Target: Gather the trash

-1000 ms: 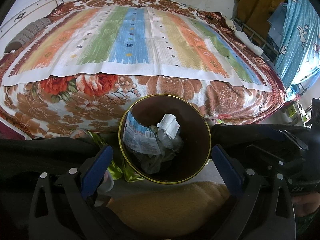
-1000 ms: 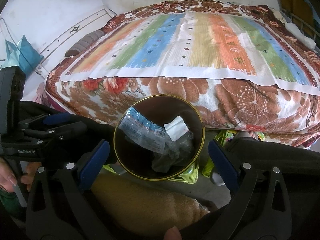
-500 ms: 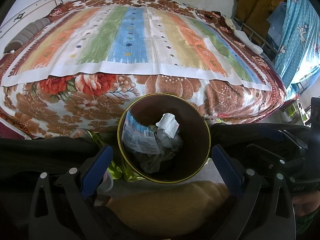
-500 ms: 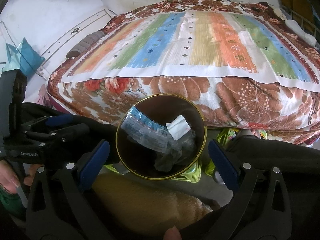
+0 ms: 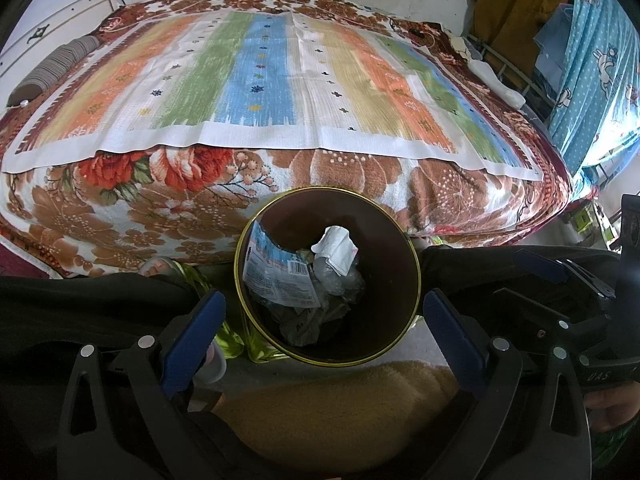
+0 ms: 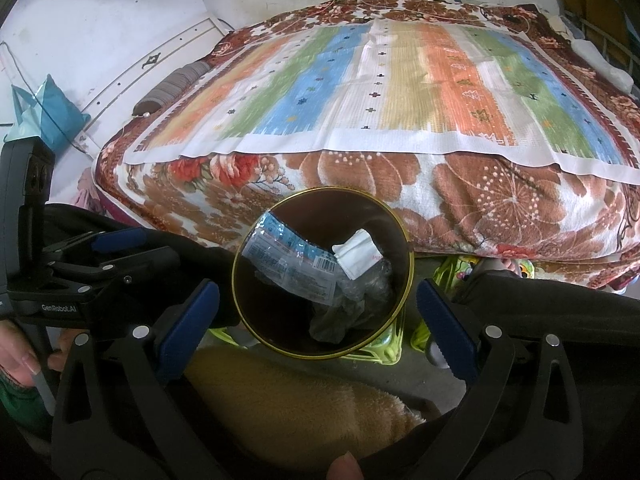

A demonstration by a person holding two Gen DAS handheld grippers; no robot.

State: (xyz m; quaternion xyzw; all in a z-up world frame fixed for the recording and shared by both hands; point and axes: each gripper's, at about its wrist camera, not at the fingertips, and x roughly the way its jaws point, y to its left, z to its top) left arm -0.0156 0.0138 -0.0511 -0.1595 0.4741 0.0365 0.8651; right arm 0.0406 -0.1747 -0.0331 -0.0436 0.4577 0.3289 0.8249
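Before you the bin (image 5: 394, 280) is dark brown inside, with a thin gold rim. In it you see a wrapper (image 5: 276, 276) printed light blue and white with small dark text and a barcode, a white scrap (image 5: 335, 245), and crumpled clear and grey plastic (image 5: 340, 284). The blanket (image 5: 168, 204) is white with brown flowers, red roses and green leaves. Over it lies a white-bordered sheet (image 5: 264, 80) striped orange, pale yellow, white, green and blue, dotted with small dark motifs. Your gripper pads (image 5: 192, 344) are blue on black frames. Below the bin is a tan fuzzy cloth (image 5: 340, 412). At the right hangs a sky-blue cloth (image 5: 596, 68) with white dots and rabbit figures.
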